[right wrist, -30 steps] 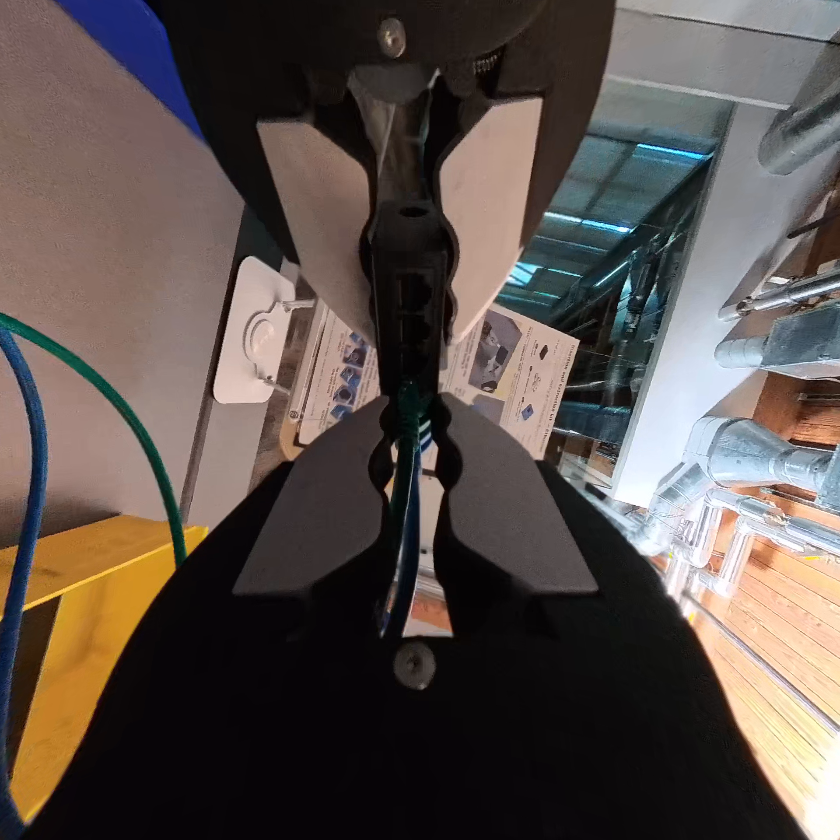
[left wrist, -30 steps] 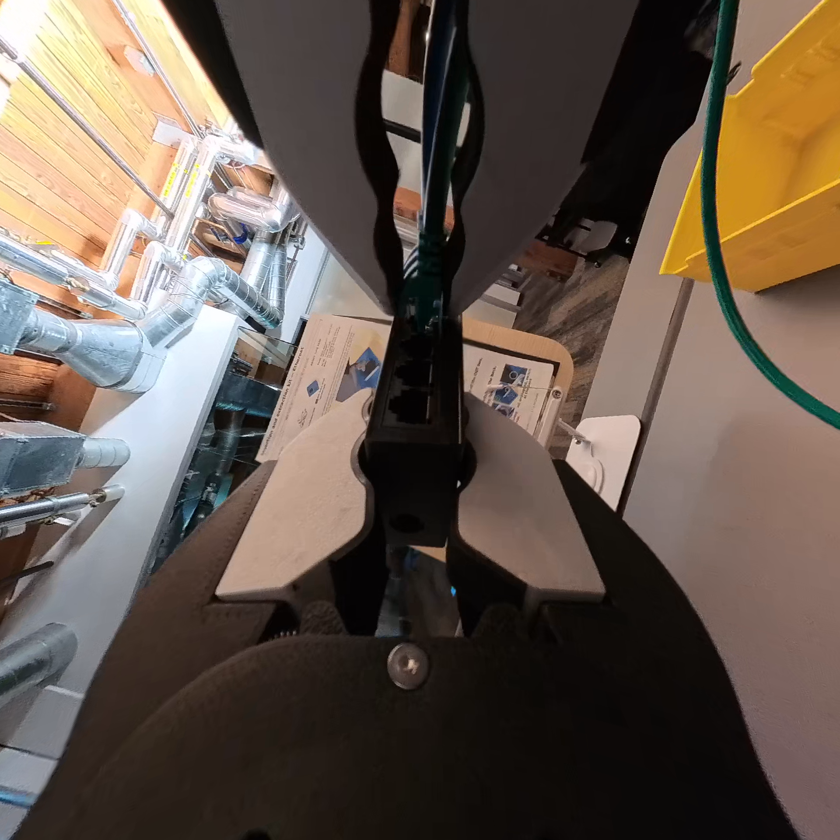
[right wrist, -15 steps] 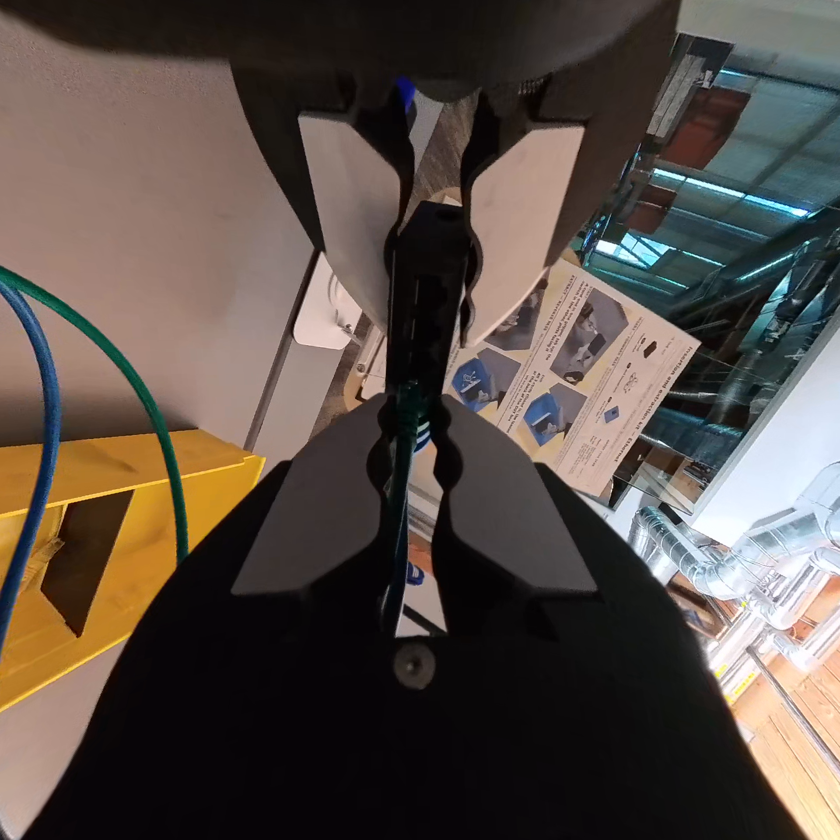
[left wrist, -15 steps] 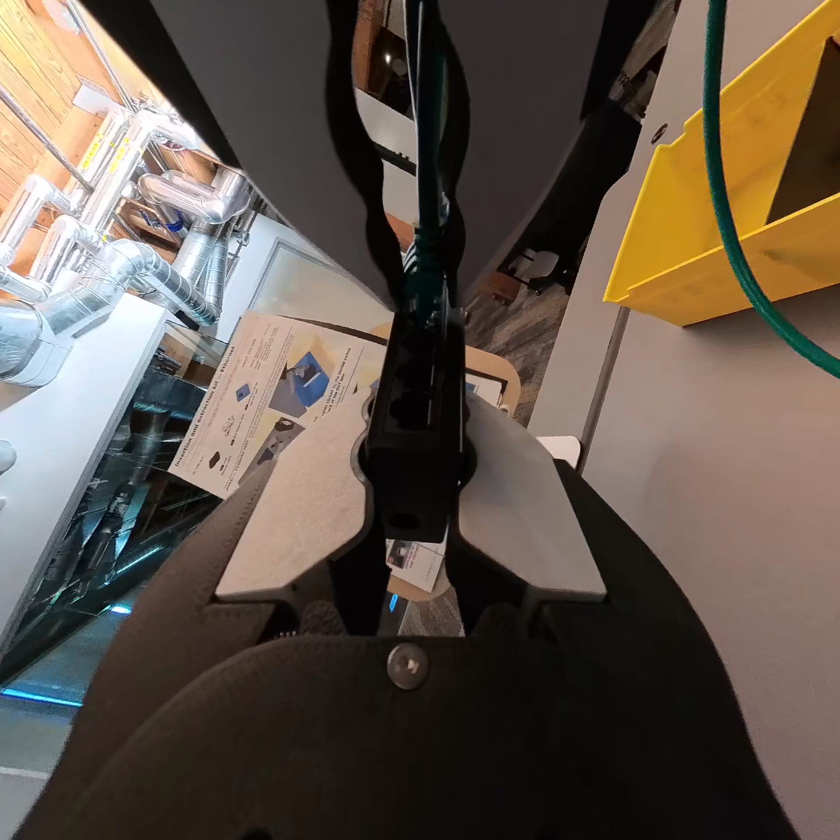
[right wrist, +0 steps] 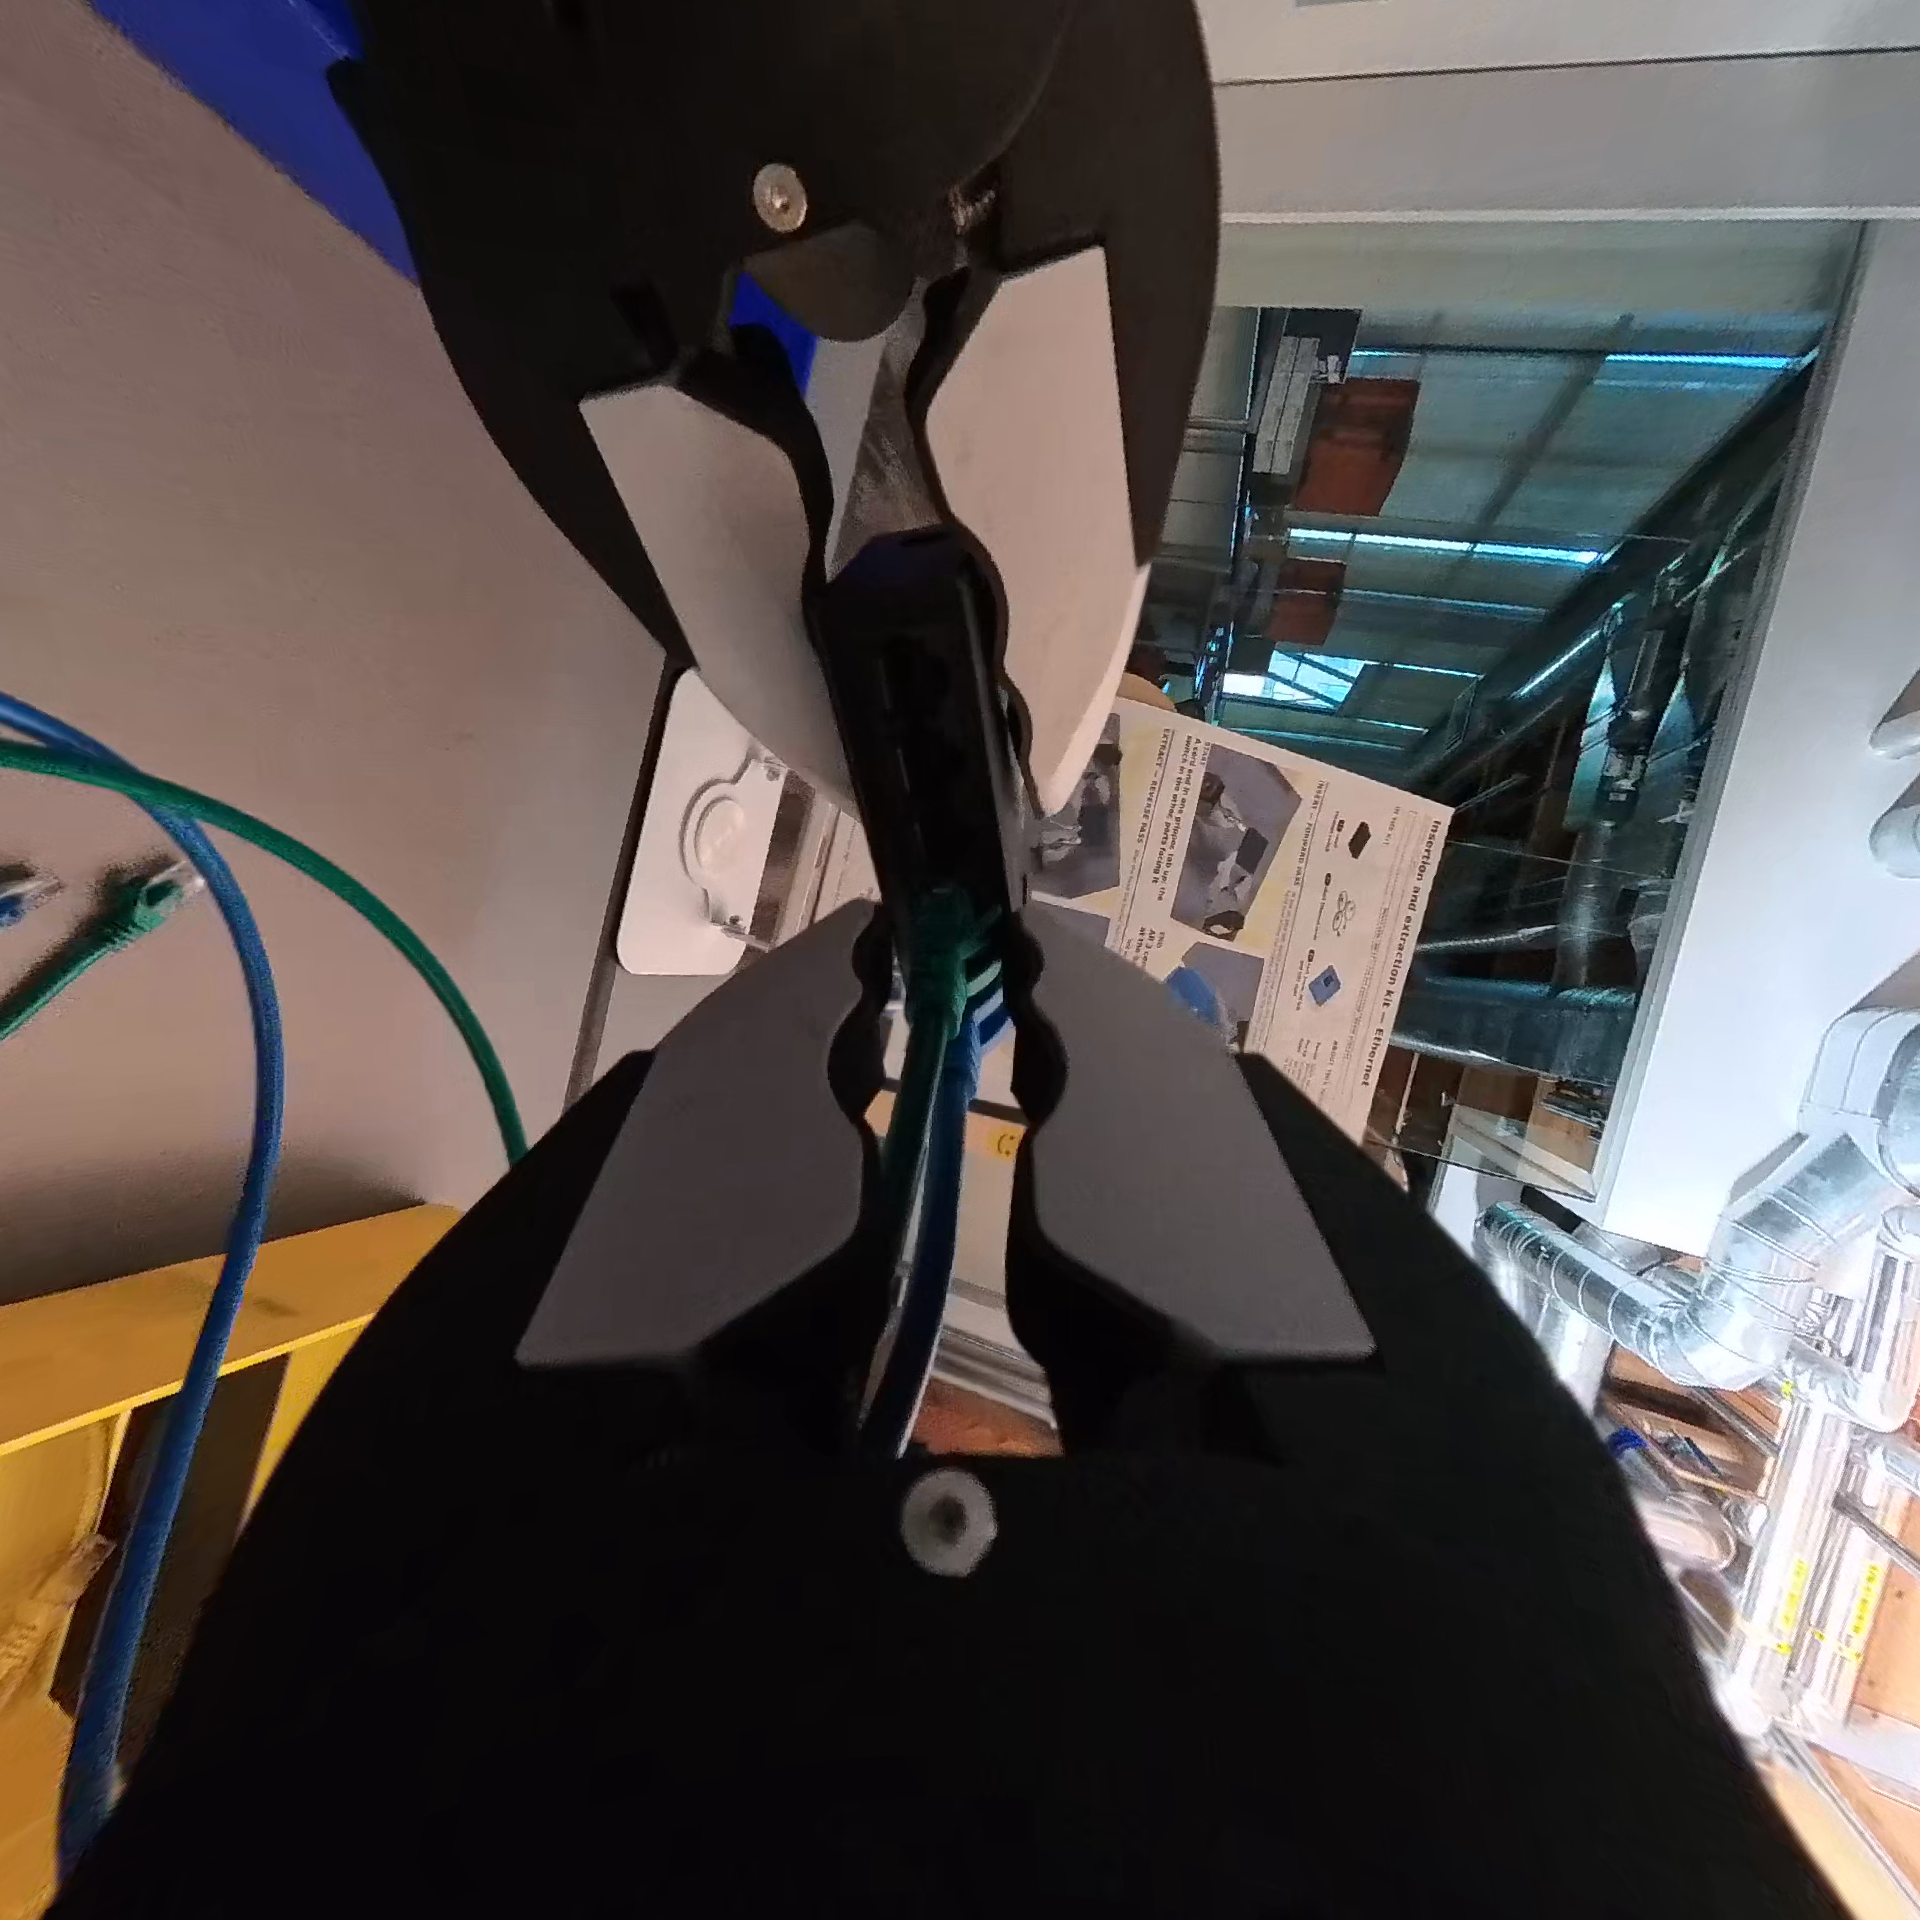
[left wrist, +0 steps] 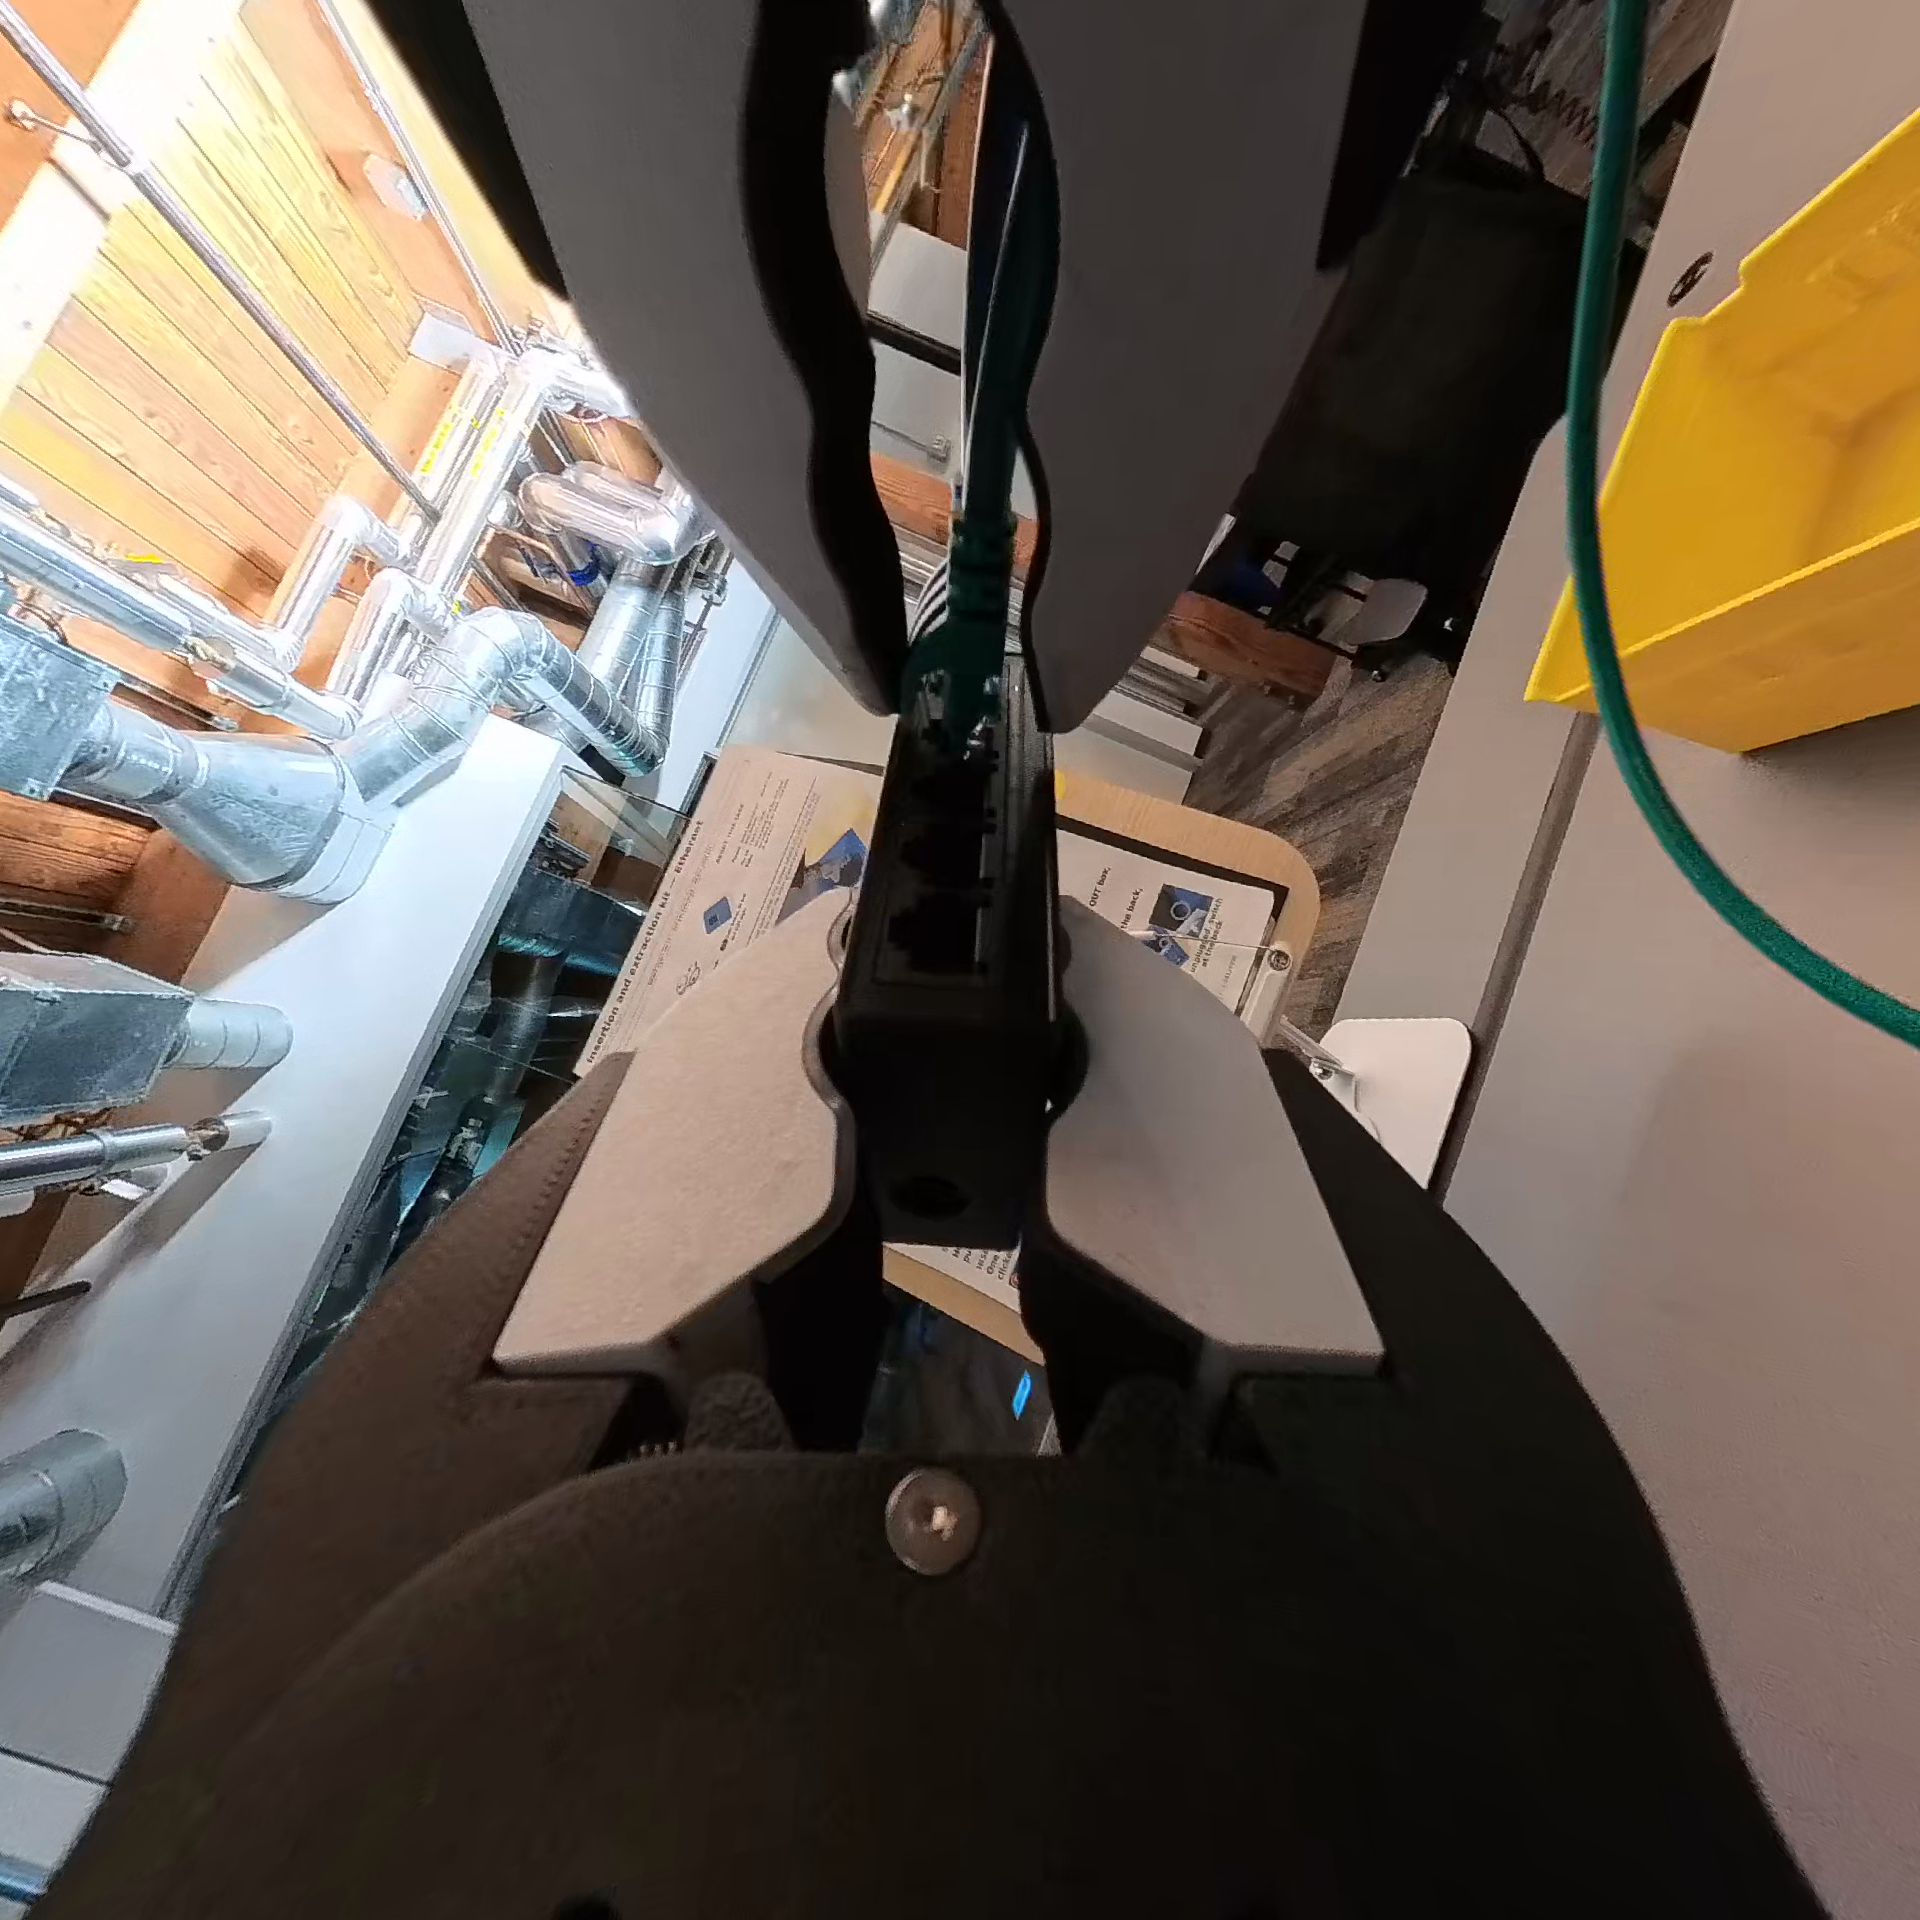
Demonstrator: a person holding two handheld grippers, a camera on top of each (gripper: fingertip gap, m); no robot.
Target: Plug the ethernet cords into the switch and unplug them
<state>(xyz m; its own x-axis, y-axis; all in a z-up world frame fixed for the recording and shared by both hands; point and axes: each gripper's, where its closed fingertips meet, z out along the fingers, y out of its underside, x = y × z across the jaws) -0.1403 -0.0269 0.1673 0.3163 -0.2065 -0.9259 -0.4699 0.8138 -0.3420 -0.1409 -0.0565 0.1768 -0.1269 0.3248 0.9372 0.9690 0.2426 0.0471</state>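
Observation:
My left gripper (left wrist: 951,935) is shut on a black ethernet switch (left wrist: 940,1060) and holds it in the air with the ports in view. My right gripper (right wrist: 948,925) faces it end to end and is shut on the plug of a green ethernet cord (right wrist: 940,935), which sits in the switch's end port (left wrist: 956,717). A blue cord (right wrist: 951,1143) runs between the right fingers beside the green one. The switch (right wrist: 925,727) stands tilted in the right wrist view, clamped by the left gripper (right wrist: 940,790). The right gripper (left wrist: 966,707) comes in from the top of the left wrist view.
The cords loop over a grey table (left wrist: 1714,1351) past a yellow bin (left wrist: 1766,468). Loose green (right wrist: 145,909) and blue (right wrist: 21,899) plug ends lie on the table. A white plate (right wrist: 707,862), a printed sheet (right wrist: 1299,914) and a blue bin (right wrist: 260,104) are nearby. The grippers are tip to tip, or close to it.
Both grippers have swung and tilted together, still joined at the switch. The loose plug ends have come into the right wrist view. Both grips look unchanged.

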